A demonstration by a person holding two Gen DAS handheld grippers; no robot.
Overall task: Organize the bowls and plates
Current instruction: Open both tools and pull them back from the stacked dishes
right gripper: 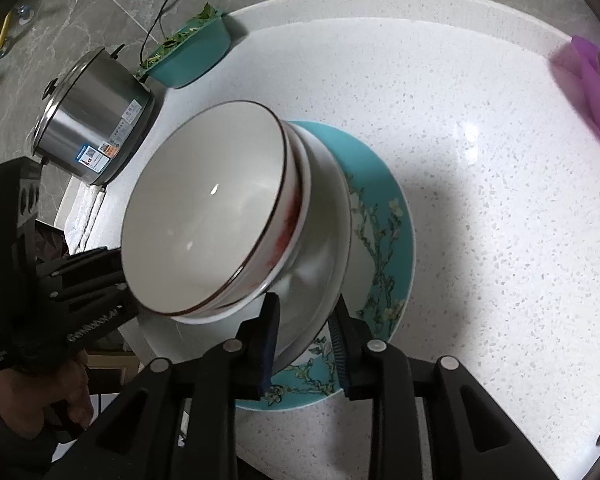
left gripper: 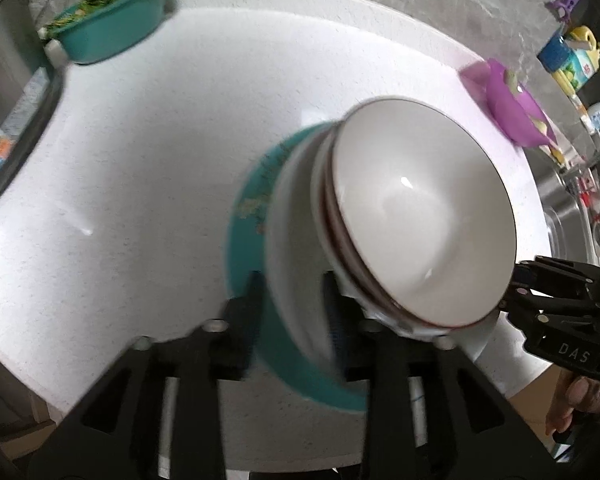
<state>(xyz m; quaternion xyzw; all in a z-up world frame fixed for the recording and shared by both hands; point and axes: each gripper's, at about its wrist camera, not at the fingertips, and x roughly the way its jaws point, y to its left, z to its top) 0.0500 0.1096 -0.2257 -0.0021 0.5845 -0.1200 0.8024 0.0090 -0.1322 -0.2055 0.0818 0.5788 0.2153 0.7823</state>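
A stack of white bowls (left gripper: 416, 216) sits on a teal floral plate (left gripper: 244, 240) over the white counter; it also shows in the right wrist view, bowls (right gripper: 204, 208) on the plate (right gripper: 388, 240). My left gripper (left gripper: 294, 300) is shut on the rim of the bottom white bowl and the plate edge, one finger on each side. My right gripper (right gripper: 306, 320) is shut on the bottom bowl's rim from the opposite side. Each gripper shows in the other's view, left (right gripper: 92, 280) and right (left gripper: 540, 280). The stack looks tilted.
A teal tub of green vegetables (left gripper: 112, 24) stands at the counter's back. A steel pot (right gripper: 92, 120) stands by the counter's edge on a towel. A purple bowl (left gripper: 516, 108) stands beside a sink (left gripper: 572, 208). Bottles stand on a shelf (left gripper: 572, 56).
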